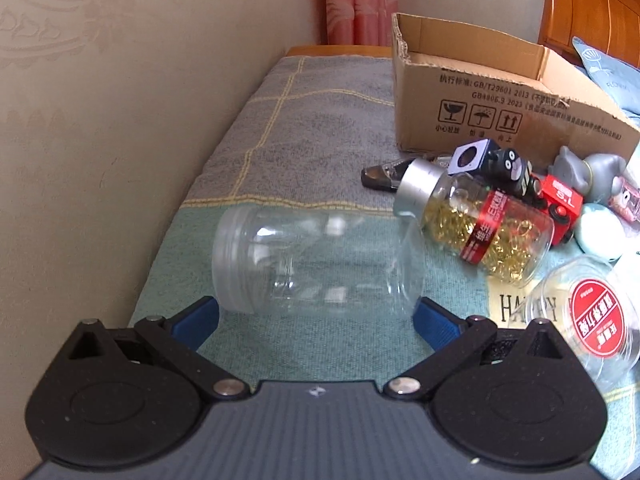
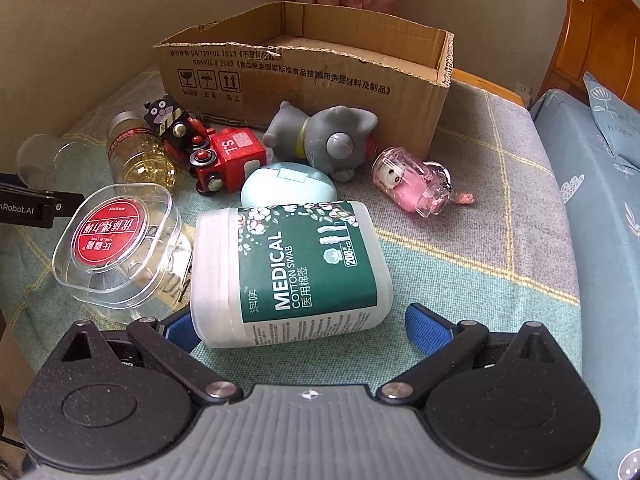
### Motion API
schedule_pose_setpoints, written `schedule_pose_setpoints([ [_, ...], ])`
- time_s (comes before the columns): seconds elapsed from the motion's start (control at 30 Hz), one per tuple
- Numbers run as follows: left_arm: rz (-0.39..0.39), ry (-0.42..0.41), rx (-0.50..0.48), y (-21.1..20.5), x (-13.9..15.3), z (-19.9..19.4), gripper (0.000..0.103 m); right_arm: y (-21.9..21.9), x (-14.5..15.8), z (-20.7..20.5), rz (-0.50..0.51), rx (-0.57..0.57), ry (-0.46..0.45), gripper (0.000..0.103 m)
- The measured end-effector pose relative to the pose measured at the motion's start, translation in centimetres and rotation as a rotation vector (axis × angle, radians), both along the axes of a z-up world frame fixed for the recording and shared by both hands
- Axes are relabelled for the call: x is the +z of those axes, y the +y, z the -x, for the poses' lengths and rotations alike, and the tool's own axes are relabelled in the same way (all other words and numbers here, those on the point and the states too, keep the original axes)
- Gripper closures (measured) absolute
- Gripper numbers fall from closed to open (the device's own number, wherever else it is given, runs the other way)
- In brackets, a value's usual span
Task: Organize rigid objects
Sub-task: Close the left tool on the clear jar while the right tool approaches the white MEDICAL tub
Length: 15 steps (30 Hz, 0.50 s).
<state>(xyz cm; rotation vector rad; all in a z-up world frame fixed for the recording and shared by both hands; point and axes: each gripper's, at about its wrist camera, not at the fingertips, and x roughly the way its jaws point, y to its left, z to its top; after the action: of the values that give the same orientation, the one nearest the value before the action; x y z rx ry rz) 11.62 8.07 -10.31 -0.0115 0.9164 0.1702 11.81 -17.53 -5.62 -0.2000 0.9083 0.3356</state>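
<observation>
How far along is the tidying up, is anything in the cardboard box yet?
Nothing shows inside the cardboard box, though its floor is partly hidden. The open left gripper straddles the clear jar; the open right gripper straddles the cotton swab tub. Neither is gripped. The red toy train and grey elephant lie outside.

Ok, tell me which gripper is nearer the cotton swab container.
Right. The right gripper is open with the cotton swab container between its fingers. The left gripper is off to the left, open around the empty clear jar.
</observation>
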Motion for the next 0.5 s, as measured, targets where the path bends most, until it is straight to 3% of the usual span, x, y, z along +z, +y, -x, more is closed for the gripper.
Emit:
schedule_pose_setpoints([
  [0.17,0.086,-0.012,0.03,1.0,-0.3,0.1,0.001,-0.4,-0.4,0.4,-0.023,0.038,-0.053,0.0],
  [0.5,0.05,-0.043,0.014,1.0,-0.6,-0.1,0.001,-0.2,-0.1,0.1,-0.016,0.017,-0.04,0.0],
])
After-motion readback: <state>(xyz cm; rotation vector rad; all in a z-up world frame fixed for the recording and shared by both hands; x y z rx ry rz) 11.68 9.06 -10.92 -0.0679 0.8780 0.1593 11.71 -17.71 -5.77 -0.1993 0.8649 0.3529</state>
